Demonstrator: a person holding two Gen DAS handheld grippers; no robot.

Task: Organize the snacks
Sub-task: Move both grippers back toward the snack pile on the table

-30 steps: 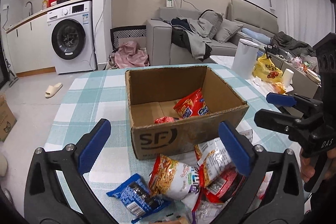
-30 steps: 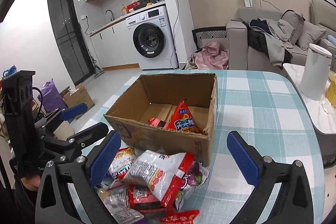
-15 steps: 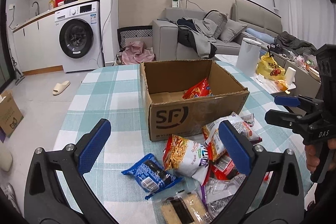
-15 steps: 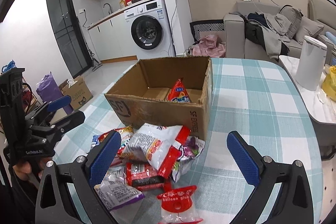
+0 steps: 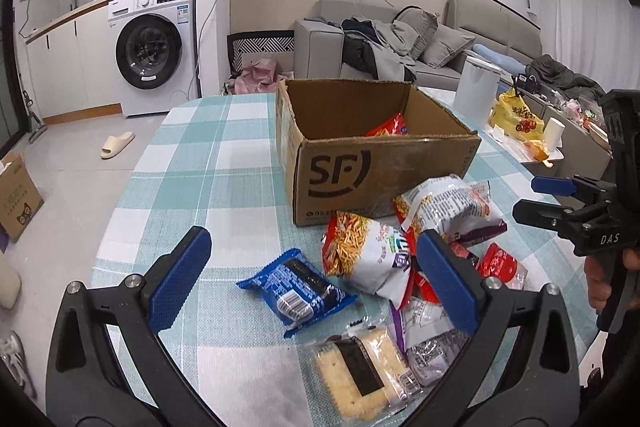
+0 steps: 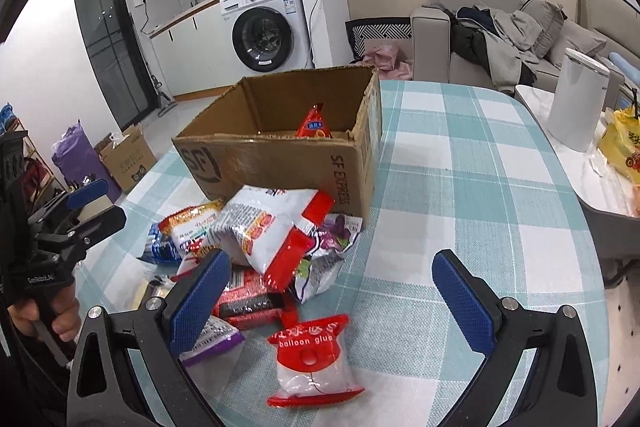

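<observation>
Snack packets (image 5: 372, 255) heaped on the checked surface (image 5: 192, 163) against the near side of the cardboard box (image 5: 380, 171), toward the near edge. Left gripper (image 5: 312, 279) and right gripper (image 6: 332, 301) both hovering, fingers spread wide, holding nothing.

The cardboard box (image 6: 280, 163) reads "SF" and "SF EXPRESS"; the red-topped packet (image 6: 314, 359) reads "balloon glue".

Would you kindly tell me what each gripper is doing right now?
Left gripper: open, holding nothing.
Right gripper: open, holding nothing.
</observation>
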